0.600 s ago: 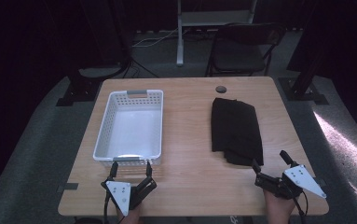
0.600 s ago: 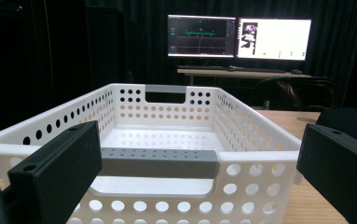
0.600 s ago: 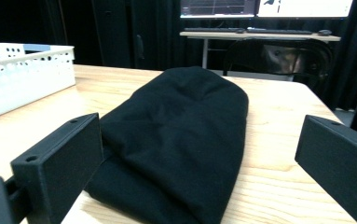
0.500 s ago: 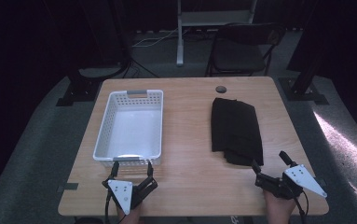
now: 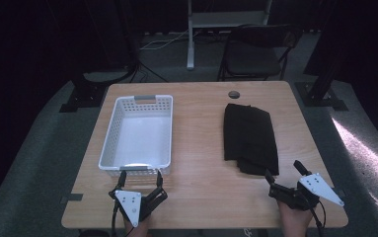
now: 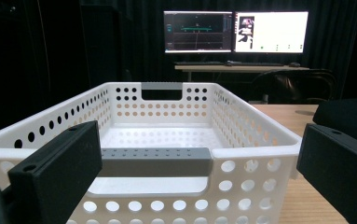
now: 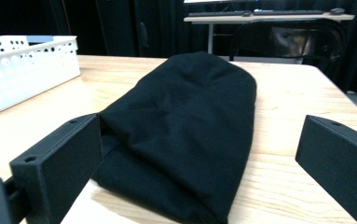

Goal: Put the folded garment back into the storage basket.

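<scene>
Wooden table [image 5: 196, 148] in dark room. White basket [image 5: 137, 133] left of folded black cloth [image 5: 249, 136]. Left gripper [image 5: 139, 175] near basket, wide open, empty. Right gripper [image 5: 283, 170] near cloth, wide open, empty.

A black chair [image 5: 255, 52] stands behind the wooden table [image 5: 201, 148]; two lit monitors [image 6: 234, 31] glow beyond.

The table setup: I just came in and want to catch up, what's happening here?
A person holds a gripper in each hand at the near edge of a wooden table. The left gripper, jaws open, faces the near end of an empty white perforated basket. The right gripper, jaws open, points at the near end of a folded black cloth. Neither is gripping anything yet.
</scene>
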`<action>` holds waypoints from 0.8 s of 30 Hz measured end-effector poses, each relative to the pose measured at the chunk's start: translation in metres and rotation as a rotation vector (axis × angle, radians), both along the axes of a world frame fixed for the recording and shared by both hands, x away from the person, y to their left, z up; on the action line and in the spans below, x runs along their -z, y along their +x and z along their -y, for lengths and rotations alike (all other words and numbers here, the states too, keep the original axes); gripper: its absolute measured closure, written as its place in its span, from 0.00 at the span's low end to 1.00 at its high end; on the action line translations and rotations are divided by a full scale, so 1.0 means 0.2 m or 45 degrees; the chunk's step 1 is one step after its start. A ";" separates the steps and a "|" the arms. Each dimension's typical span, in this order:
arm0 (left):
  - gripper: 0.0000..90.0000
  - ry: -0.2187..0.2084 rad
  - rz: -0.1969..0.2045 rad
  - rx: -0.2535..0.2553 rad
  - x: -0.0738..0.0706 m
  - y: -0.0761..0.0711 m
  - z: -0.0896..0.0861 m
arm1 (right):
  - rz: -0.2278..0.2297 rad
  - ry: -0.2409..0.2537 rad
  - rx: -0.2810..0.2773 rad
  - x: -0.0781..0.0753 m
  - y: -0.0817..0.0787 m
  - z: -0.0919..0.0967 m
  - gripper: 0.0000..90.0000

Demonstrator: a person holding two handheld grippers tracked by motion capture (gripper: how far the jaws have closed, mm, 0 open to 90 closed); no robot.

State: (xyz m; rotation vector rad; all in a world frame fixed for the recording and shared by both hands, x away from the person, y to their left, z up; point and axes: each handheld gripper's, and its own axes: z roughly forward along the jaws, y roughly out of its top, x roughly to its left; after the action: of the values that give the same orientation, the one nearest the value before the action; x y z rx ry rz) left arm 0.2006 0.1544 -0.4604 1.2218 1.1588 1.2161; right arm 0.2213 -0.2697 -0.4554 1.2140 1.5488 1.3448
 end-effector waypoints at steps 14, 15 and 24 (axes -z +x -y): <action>0.01 -0.002 0.002 0.004 0.00 0.00 0.00 | -0.039 -0.002 -0.098 0.00 0.02 -0.01 0.01; 0.01 -0.001 0.002 0.004 0.00 0.00 0.00 | -0.042 0.013 -0.097 0.00 0.01 -0.01 0.01; 0.01 -0.002 0.004 0.004 0.00 0.00 0.00 | -0.064 0.080 -0.097 -0.02 0.00 0.01 0.03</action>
State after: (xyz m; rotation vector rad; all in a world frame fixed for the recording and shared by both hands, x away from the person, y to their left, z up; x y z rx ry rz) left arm 0.2004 0.1546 -0.4604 1.2197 1.1553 1.2143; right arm 0.2217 -0.2721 -0.4517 1.2467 1.6128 1.4316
